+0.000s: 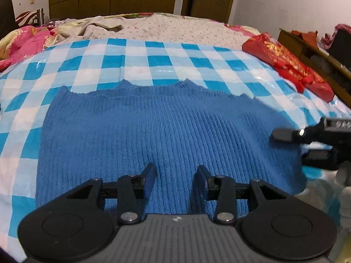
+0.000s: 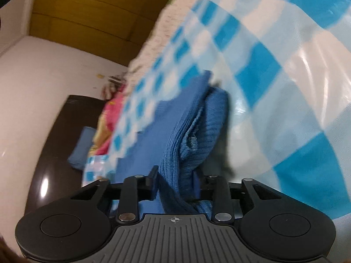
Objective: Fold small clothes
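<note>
A blue ribbed knit garment [image 1: 153, 131] lies spread flat on the blue-and-white checked cloth [image 1: 136, 61] on a bed. My left gripper [image 1: 176, 178] is open and empty, its fingers hovering over the garment's near part. My right gripper [image 2: 176, 180] is shut on the garment's right edge [image 2: 190, 135], bunched and lifted between the jaws, in a tilted view. The right gripper also shows at the right edge of the left wrist view [image 1: 307, 140], at the garment's right side.
A red packet [image 1: 287, 65] lies at the bed's right side, next to a wooden cabinet [image 1: 318, 57]. Pink and floral bedding [image 1: 26, 41] is heaped at the far left. A wardrobe and door stand behind the bed. A folded blue item [image 2: 82, 146] lies beyond the checked cloth.
</note>
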Demonstrator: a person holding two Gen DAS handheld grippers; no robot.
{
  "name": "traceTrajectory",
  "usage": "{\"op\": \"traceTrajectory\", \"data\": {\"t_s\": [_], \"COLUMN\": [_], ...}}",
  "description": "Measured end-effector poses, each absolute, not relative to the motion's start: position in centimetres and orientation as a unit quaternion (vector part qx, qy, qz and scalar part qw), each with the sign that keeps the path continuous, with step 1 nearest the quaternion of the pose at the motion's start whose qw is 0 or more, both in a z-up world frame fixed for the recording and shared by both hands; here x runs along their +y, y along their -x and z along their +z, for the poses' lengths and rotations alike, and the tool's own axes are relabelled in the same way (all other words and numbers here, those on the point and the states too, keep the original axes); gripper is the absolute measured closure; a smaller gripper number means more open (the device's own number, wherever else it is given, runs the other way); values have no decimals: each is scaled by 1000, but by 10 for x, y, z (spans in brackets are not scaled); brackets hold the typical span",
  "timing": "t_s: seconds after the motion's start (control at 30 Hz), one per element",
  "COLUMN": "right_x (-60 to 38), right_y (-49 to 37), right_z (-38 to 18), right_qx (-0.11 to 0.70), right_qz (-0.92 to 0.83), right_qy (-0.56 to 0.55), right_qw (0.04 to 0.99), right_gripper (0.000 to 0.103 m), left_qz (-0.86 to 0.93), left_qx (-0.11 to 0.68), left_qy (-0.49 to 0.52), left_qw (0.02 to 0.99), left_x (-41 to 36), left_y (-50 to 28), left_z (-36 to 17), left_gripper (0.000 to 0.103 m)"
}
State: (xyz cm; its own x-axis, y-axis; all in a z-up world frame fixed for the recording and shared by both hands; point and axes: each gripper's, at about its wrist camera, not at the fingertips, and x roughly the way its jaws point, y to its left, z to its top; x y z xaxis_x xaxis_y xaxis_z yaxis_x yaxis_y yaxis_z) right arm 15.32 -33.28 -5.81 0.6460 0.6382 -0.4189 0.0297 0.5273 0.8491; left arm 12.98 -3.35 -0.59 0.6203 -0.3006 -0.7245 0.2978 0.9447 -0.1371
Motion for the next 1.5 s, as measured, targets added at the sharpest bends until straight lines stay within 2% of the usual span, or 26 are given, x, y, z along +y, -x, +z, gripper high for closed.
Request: {"op": "traceTrajectory", "data": {"t_s": [0.2,0.3,0.67,1.0,1.03,1.1,1.23,1.33,1.5], "right_x": [-331,-344,-345,-345,-341,-337,-346,-348,-348], "right_y": [-159,-152,-188,-181,-183,-181,-164,-155,-153], "right_z": [-56,-62,-69,-80,-79,-72,-60,-46,-27], "right_qx": [393,393,403,416,417,414,390,378,386], "right_qz": [162,154,148,200,202,196,208,200,178], "right_qy": [-407,-427,-410,-429,-425,-410,-440,-439,-435], "right_qw": [808,800,805,776,778,789,782,790,794], "right_gripper": [71,62,63,61,62,78,81,82,82], "left_qz": [-164,-164,-160,-157,-155,-149,-154,-169,-174], "left_qx": [404,406,408,386,376,354,386,374,364], "left_qy": [-10,-18,-22,-14,-14,-28,-72,-90,-59], "left_qw": [900,899,899,909,913,923,907,908,913], "left_x": [-37,-39,-43,-45,-46,-50,-63,-70,-47], "left_y": [-127,-127,-128,-126,-126,-125,-134,-125,-120], "left_z": [-3,-4,-3,3,6,9,-14,-13,-4], "left_gripper": [52,52,52,51,52,51,50,50,50]}}
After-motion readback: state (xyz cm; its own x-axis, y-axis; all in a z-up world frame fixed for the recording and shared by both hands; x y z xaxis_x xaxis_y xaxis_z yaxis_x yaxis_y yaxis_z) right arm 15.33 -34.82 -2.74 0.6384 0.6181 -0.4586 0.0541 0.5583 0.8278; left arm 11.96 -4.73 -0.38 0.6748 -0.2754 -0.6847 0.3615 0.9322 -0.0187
